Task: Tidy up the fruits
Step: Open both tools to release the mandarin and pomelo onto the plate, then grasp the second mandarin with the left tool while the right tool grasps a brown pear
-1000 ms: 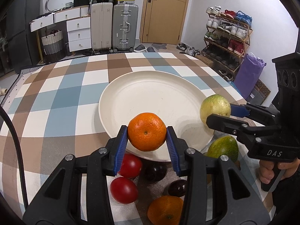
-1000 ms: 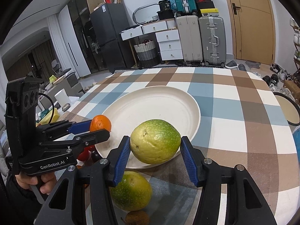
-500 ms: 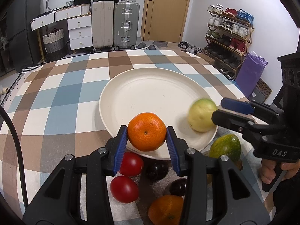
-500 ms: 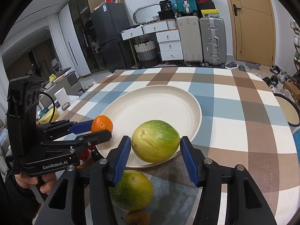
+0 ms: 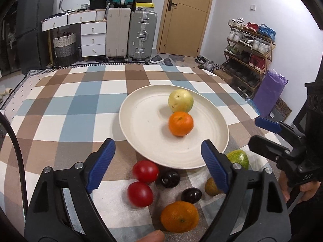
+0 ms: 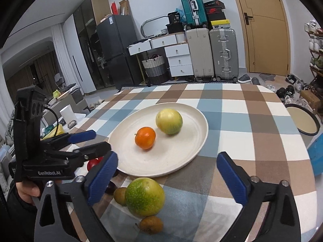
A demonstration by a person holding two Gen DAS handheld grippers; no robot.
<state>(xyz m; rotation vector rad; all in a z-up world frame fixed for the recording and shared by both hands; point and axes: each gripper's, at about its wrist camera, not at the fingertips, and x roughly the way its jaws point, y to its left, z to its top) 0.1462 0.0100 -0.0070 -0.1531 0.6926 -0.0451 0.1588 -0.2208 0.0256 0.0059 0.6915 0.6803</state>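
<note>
A cream plate (image 5: 145, 141) (image 6: 181, 157) holds an orange (image 5: 180, 123) (image 6: 145, 137) and a yellow-green fruit (image 5: 180, 100) (image 6: 169, 121) side by side. My left gripper (image 5: 158, 166) is open and empty, above the plate's near rim. My right gripper (image 6: 166, 178) is open and empty, also at the near rim. On the table before the plate lie two red tomatoes (image 5: 145, 171), two dark plums (image 5: 170, 178), a second orange (image 5: 179, 216), a green fruit (image 5: 239, 158) (image 6: 144, 196) and small brown fruits (image 6: 151, 224).
The table has a checked cloth (image 5: 70, 109). A round tray (image 6: 302, 122) and a blue object (image 6: 316, 153) sit at its right edge. Suitcases, drawers and a shoe rack stand beyond the table.
Both grippers opened and drew back toward the near rim. The orange and the yellow-green fruit left the jaws and now lie on the plate.
</note>
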